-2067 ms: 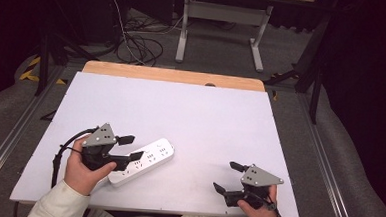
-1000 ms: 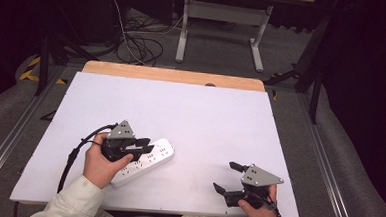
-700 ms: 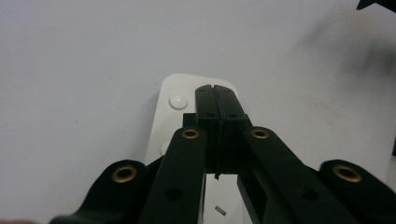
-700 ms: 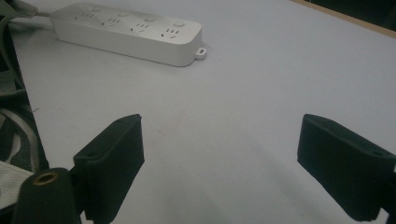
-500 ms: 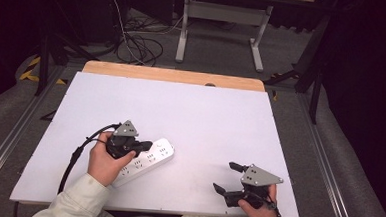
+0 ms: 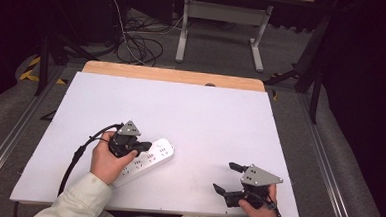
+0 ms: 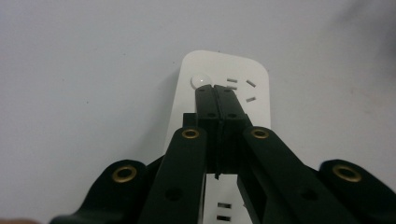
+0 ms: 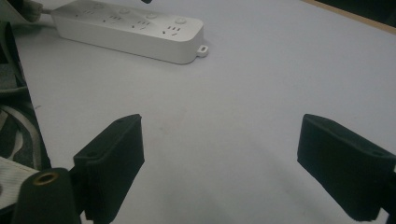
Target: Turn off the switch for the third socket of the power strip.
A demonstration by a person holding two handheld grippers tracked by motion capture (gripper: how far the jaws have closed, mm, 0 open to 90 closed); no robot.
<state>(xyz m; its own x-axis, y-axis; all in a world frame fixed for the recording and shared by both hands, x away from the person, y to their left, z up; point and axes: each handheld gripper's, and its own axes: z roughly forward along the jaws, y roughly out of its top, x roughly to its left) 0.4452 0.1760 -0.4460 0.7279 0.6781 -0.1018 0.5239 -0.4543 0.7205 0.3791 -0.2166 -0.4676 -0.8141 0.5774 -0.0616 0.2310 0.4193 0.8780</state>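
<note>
White tabletop, wooden strip along its far edge. A white power strip lies on it toward the near left, set at a slant, its far end pointing toward the middle of the tabletop.

Left gripper: held in the left hand, directly over the power strip. Jaws pressed together, nothing between them. In the left gripper view the closed tips sit at the strip's end section, right next to a small round button and just beside a set of socket slots (whether the tips actually touch the button, cannot tell). Black cable loops from the gripper back along the left forearm; pale sleeve at the bottom edge.

Right gripper: held in the right hand near the front right corner of the tabletop, well apart from the power strip. Jaws spread wide, empty; grey three-cornered plate on top. Right gripper view looks across bare tabletop between the two open jaws toward the power strip, which lies far off with a small hanging loop at its end.
</note>
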